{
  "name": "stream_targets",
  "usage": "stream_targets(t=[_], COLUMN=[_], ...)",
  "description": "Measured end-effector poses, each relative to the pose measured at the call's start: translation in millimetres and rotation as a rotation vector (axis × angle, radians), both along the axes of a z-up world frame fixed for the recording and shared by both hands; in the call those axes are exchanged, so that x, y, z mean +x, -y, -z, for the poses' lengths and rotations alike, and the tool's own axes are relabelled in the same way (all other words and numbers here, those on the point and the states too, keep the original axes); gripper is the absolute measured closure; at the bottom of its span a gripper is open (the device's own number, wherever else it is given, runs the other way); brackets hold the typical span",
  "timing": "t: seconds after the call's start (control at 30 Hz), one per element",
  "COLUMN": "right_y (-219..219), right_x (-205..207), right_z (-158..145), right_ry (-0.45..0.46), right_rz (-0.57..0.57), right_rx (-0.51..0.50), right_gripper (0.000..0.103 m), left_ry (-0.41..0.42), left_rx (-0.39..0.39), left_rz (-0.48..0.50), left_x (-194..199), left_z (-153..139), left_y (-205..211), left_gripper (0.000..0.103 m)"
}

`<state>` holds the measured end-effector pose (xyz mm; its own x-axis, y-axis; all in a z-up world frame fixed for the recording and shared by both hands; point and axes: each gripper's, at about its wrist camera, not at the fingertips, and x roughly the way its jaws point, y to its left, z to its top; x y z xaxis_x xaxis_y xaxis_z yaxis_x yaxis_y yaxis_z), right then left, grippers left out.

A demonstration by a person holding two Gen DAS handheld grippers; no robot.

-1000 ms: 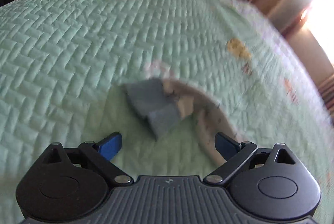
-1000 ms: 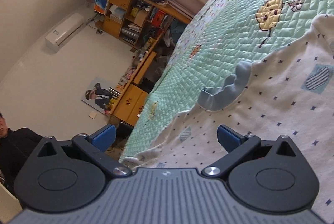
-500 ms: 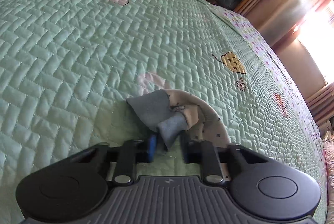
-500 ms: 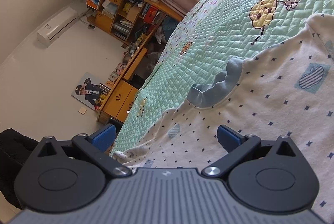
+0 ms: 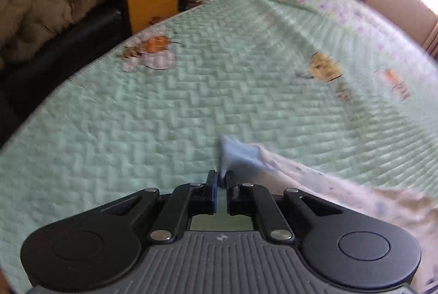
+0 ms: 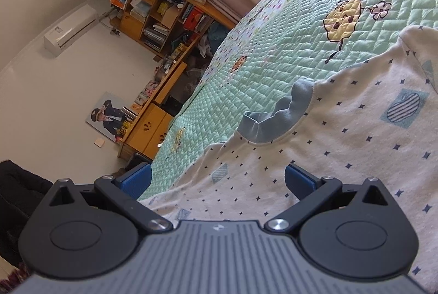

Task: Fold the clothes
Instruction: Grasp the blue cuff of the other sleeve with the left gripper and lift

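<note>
The left gripper (image 5: 221, 181) pinches the sleeve's blue cuff (image 5: 241, 157), lifting it to fold; the right gripper (image 6: 217, 181) hovers wide open over the shirt (image 6: 342, 135) on the bed (image 6: 273, 47).

The left gripper (image 5: 221, 180) has its jaws closed on the blue cuff (image 5: 241, 159) of a cream sleeve (image 5: 342, 192) — blurred — above the green quilted bed (image 5: 164, 113).

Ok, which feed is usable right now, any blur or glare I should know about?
Left wrist view: motion-smeared, the quilt stitching and the blue cuff in the left gripper are soft, with window glare blown out top right. Right wrist view: sharp, the white garment print and blue collar read clearly past the open right gripper; fisheye bends the shelving.
</note>
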<state>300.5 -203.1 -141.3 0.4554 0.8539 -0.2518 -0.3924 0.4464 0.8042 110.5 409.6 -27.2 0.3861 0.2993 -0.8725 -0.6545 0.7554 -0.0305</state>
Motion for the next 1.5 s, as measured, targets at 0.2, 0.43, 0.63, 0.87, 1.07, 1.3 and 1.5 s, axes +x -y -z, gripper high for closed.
stream_targets(t=[0.2, 0.43, 0.63, 0.87, 1.07, 1.3, 1.5], right_y=[-3.2, -4.6, -4.6, -6.3, -8.7, -6.4, -7.1], right_x=[-1.7, -2.4, -3.4, -2.8, -4.0, -4.9, -4.3], right_z=[-1.4, -1.3, -1.7, -0.3, -1.0, -1.1, -1.2], right_ry=[0.016, 0.017, 0.016, 0.016, 0.025, 0.025, 0.024], right_rz=[-0.003, 0.001, 0.002, 0.000, -0.001, 0.003, 0.004], right_rx=[-0.031, -0.034, -0.034, -0.049, -0.073, -0.064, -0.078], right_gripper=[0.000, 0.000, 0.000, 0.000, 0.000, 0.000, 0.000], left_ry=[-0.107, 0.111, 0.078, 0.138, 0.095, 0.055, -0.041], left_rx=[-0.013, 0.039, -0.029, -0.042, 0.010, 0.162, 0.151], left_rz=[0.040, -0.022, -0.104, -0.062, 0.036, 0.070, 0.078], left_x=[-2.3, 13.6, 19.9, 17.4, 27.6, 20.6, 19.5], left_z=[34.0, 2.1, 42.4, 56.1, 52.0, 24.3, 36.6], left_y=[4.6, 12.0, -4.8, -3.3, 21.6, 52.2, 36.4], left_gripper=[0.074, 0.040, 0.039, 0.028, 0.078, 0.087, 0.084])
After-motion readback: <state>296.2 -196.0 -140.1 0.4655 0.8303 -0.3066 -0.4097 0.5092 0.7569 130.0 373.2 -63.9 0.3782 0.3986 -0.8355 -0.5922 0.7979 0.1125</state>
